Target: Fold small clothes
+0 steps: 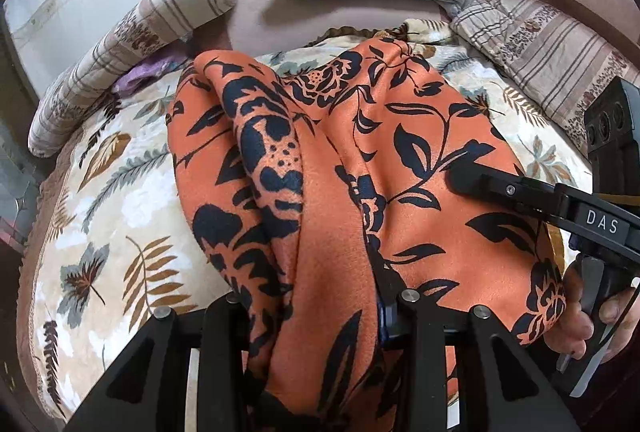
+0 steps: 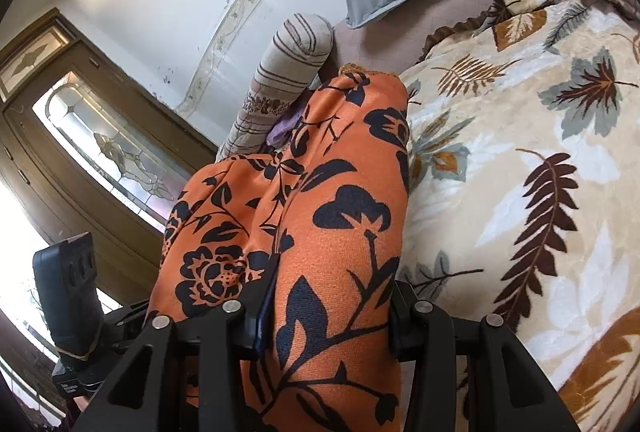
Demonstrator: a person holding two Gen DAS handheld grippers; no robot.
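— What are you holding?
— Both your left gripper (image 1: 320,316) and right gripper (image 2: 324,328) clench the orange garment (image 1: 360,160), black-flowered, bunched in folds over the leaf-print blanket (image 1: 120,232).

Orange garment (image 1: 420,152) with a black floral print, bunched into long folds, raised at its near end and draping down to its far hem on the leaf-patterned blanket (image 1: 120,200).
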